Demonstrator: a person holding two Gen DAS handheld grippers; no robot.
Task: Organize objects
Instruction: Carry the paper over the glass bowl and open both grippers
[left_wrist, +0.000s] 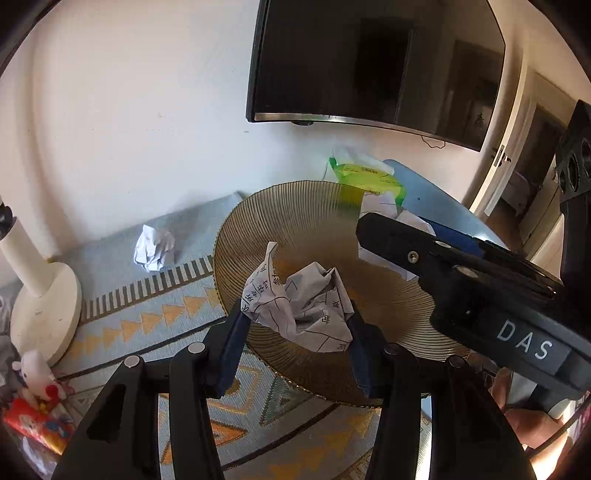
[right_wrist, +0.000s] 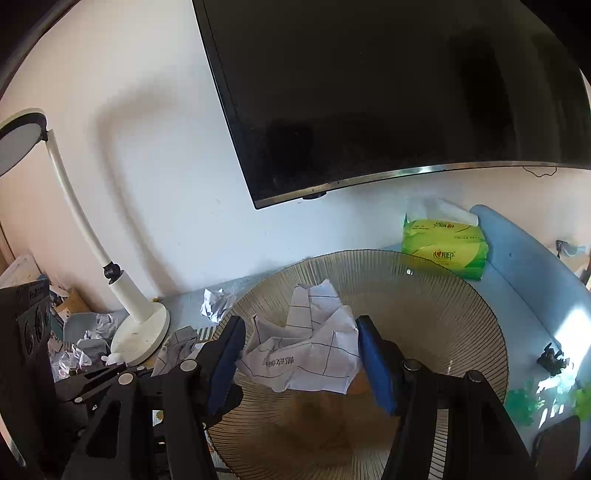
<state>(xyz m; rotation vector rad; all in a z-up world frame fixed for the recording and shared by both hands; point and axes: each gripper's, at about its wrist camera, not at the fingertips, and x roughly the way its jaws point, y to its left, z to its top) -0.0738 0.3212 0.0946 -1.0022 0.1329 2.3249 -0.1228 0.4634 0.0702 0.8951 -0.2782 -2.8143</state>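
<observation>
In the left wrist view my left gripper (left_wrist: 295, 332) is shut on a crumpled printed paper ball (left_wrist: 299, 306), held over the near rim of a ribbed, gold-edged glass plate (left_wrist: 295, 214). My right gripper (left_wrist: 373, 229) reaches in from the right above the plate. In the right wrist view my right gripper (right_wrist: 301, 354) has its blue pads (right_wrist: 373, 362) pressed on both sides of a crumpled lined paper (right_wrist: 310, 354) above the plate (right_wrist: 443, 314). The left gripper's paper (right_wrist: 177, 343) shows at the plate's left edge. Another paper ball (left_wrist: 153, 249) lies on the grey cloth left of the plate.
A white lamp base (left_wrist: 44, 314) stands at the left, with its stem (right_wrist: 81, 214) arching up. A green tissue pack (right_wrist: 447, 247) sits behind the plate and a black TV (right_wrist: 388, 92) hangs on the wall. More crumpled papers (right_wrist: 81, 350) and a plush toy (left_wrist: 35, 373) clutter the far left.
</observation>
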